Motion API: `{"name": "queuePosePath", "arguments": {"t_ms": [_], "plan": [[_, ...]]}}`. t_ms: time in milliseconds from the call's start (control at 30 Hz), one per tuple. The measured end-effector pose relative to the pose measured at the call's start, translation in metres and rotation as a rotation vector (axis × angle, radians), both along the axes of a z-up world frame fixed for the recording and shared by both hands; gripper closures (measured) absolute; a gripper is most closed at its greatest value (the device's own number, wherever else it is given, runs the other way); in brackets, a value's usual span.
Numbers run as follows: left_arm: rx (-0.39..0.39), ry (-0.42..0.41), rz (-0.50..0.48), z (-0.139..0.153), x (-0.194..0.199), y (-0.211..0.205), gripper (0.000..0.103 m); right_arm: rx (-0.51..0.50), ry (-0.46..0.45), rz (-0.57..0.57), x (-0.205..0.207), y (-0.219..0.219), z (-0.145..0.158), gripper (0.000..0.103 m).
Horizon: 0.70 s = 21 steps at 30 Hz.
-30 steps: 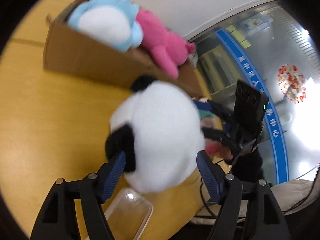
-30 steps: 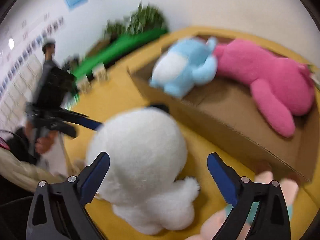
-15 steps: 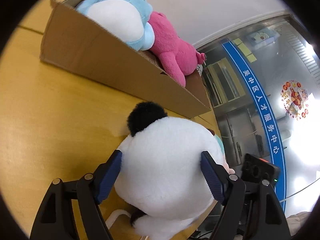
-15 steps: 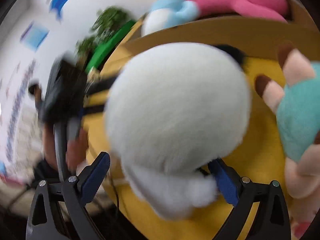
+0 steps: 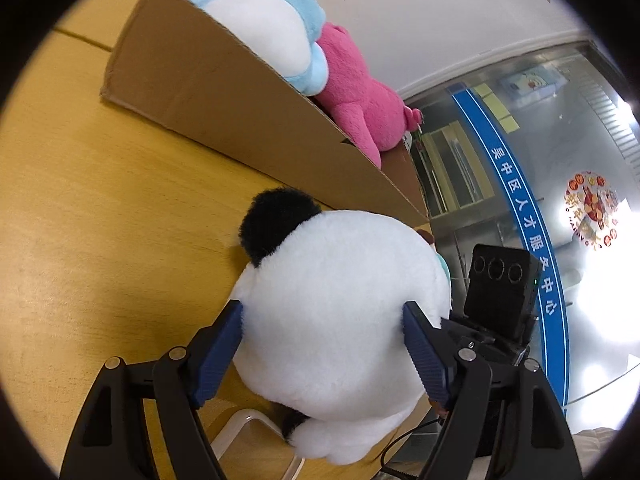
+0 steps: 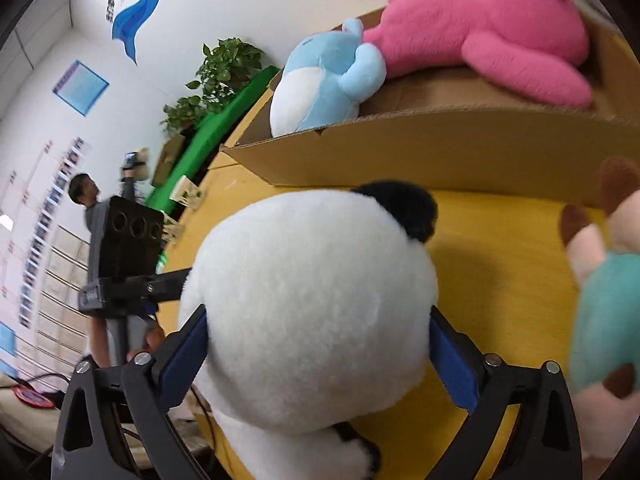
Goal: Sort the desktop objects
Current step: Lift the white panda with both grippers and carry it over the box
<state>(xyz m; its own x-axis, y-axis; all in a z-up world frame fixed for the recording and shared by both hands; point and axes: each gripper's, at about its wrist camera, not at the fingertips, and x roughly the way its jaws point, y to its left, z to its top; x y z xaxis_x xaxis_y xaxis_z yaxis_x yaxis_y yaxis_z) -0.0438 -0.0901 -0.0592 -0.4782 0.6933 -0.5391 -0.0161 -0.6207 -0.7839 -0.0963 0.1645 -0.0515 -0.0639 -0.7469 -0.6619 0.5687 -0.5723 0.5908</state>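
We clamp the panda plush [image 5: 336, 320] with both the left tool [image 5: 322, 354] and right tool [image 6: 316, 358]; cardboard box [image 5: 240, 108] wall just beyond, bare tabletop [image 5: 100, 220] to its left.

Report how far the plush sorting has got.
Done: the blue plush and the pink plush already lie in the cardboard box. In hand: the panda plush sits between the pads of both the left gripper and the right gripper, on the table beside the box. Left: the panda, then the teal-and-peach plush on the table.
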Motion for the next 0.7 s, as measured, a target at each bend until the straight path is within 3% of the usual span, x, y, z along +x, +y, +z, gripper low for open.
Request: {"name": "queuePosePath", "arguments": {"t_ms": [267, 467, 700], "plan": [[0.049, 0.006, -0.075, 0.000, 0.021, 0.004, 0.025, -0.068, -0.046, -0.097, 0.021, 0.010, -0.016, 0.015], [-0.049, 0.036, -0.092, 0.004, 0.009, 0.019, 0.024, -0.053, -0.028, -0.114, 0.028, 0.007, -0.012, 0.016], [-0.192, 0.077, -0.117, 0.031, 0.010, 0.029, 0.045, 0.006, 0.098, -0.112, 0.036, 0.003, 0.004, 0.036]]}}
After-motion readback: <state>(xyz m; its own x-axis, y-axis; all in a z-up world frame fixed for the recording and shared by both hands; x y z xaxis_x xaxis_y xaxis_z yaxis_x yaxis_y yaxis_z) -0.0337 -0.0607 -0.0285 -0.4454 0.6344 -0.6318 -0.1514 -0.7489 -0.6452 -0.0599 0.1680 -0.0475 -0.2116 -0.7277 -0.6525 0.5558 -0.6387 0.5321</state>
